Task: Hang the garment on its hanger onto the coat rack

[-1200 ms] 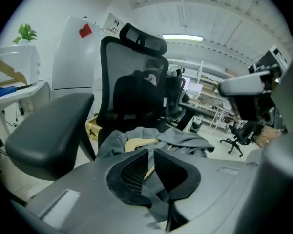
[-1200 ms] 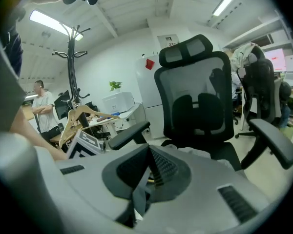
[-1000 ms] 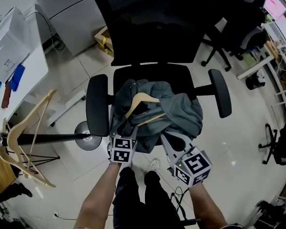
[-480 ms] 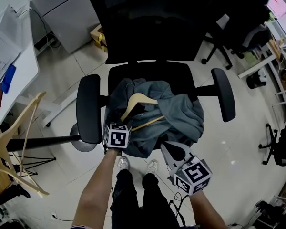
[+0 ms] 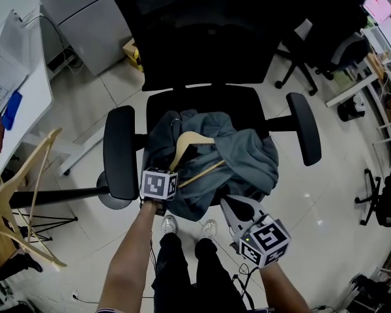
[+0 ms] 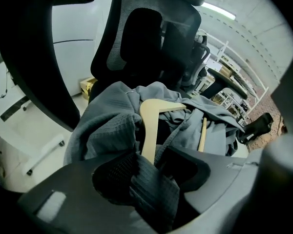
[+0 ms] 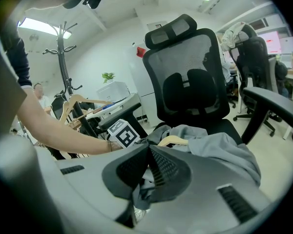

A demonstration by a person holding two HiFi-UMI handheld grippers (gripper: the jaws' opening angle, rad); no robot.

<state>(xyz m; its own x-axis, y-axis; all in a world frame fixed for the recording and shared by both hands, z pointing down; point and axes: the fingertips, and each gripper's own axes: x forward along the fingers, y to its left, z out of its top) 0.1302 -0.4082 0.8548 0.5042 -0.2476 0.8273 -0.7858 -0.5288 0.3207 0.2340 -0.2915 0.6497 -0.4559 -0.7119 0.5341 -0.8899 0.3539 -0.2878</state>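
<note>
A grey garment (image 5: pixel 244 158) lies crumpled on the seat of a black office chair (image 5: pixel 208 106), with a wooden hanger (image 5: pixel 192 139) partly inside it. My left gripper (image 5: pixel 171 171) reaches into the garment's front left. In the left gripper view the hanger (image 6: pixel 149 126) runs down between the jaws of the left gripper (image 6: pixel 149 162), which are closing around its lower arm. My right gripper (image 5: pixel 236 207) is at the garment's front edge. In the right gripper view, the right gripper (image 7: pixel 147 162) is shut, with grey cloth (image 7: pixel 141 191) pinched at its pads.
The coat rack's black pole (image 5: pixel 58 194) stands left of the chair and carries bare wooden hangers (image 5: pixel 19 194). The chair's armrests (image 5: pixel 120 152) flank the seat. A white desk (image 5: pixel 16 77) is at far left, and more chairs (image 5: pixel 313 38) are at the right.
My left gripper has moved forward from the seat's front edge into the garment, beside the hanger. The right gripper has stayed at the garment's front edge.
</note>
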